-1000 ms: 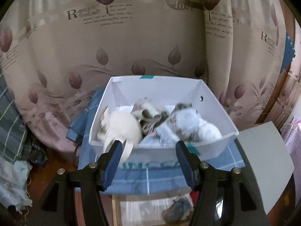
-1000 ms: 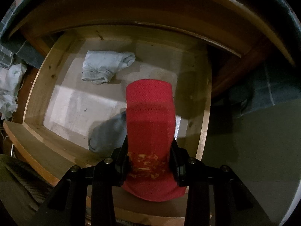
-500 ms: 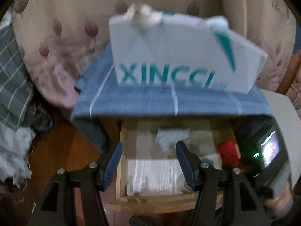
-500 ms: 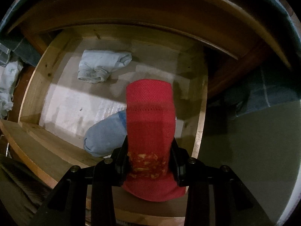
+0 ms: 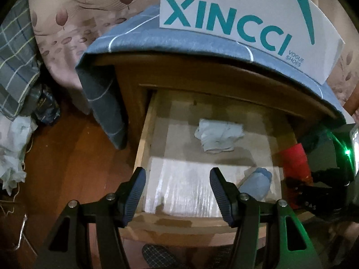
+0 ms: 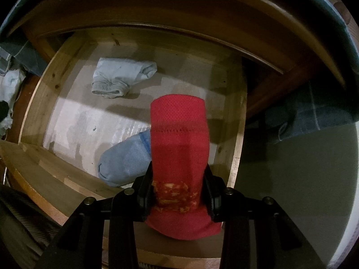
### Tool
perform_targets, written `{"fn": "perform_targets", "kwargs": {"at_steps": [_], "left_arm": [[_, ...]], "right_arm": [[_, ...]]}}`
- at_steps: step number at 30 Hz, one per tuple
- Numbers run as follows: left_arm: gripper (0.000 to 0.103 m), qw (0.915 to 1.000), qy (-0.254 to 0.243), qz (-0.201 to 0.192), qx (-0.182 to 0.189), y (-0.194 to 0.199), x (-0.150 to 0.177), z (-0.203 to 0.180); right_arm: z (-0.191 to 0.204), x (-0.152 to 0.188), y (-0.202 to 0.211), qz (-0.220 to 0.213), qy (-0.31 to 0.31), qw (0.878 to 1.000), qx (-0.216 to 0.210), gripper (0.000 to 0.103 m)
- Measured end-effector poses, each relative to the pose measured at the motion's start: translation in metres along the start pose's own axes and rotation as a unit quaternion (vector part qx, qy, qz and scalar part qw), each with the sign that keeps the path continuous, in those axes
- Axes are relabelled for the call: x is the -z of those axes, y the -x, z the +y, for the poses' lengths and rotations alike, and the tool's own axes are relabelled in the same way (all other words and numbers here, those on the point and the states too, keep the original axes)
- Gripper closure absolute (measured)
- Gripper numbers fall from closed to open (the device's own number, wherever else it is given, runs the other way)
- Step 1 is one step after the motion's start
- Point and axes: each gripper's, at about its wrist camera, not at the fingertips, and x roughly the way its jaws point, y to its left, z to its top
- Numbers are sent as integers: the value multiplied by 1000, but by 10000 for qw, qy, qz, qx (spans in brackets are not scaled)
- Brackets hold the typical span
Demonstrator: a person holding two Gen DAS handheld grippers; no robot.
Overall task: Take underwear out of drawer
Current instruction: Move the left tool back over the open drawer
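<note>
Open drawer (image 5: 143, 148) with rolled underwear, one piece being held above it.

The wooden drawer is standing pulled out under the cloth-covered top that is carrying a white box (image 5: 246, 13). Two pieces are lying on its floor: a pale grey bundle (image 5: 218, 137) toward the back and a blue roll (image 6: 125, 159) near the front right corner (partly hidden behind the red piece in the right view). The right gripper (image 6: 178, 192) is clamping a red roll (image 6: 179, 134) across its lower band, over the drawer's right side. The left gripper (image 5: 177, 192) is hovering above the front edge, jaws apart and empty. Each piece is probably light, soft and compressible, likely to unroll if pinched by a loose edge; gripping across the thick middle of the roll looks safest.
</note>
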Motion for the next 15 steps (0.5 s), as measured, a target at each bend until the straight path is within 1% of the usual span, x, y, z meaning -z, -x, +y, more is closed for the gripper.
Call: {"fn": "perform_targets", "kwargs": {"at_steps": [4, 8, 13, 15], "left_arm": [[42, 9997, -112, -196, 39, 6, 1, -6], [42, 9994, -216, -224, -132, 4, 2, -10], [42, 9989, -291, -242, -266, 3, 4, -13], [42, 9989, -322, -226, -265, 2, 4, -13]], "right_arm": [[0, 0, 0, -4, -14, 10000, -14, 68], [0, 0, 0, 3, 3, 10000, 4, 68], [-1, 0, 0, 3, 21, 10000, 16, 68], [-1, 0, 1, -3, 17, 10000, 10, 68]]}}
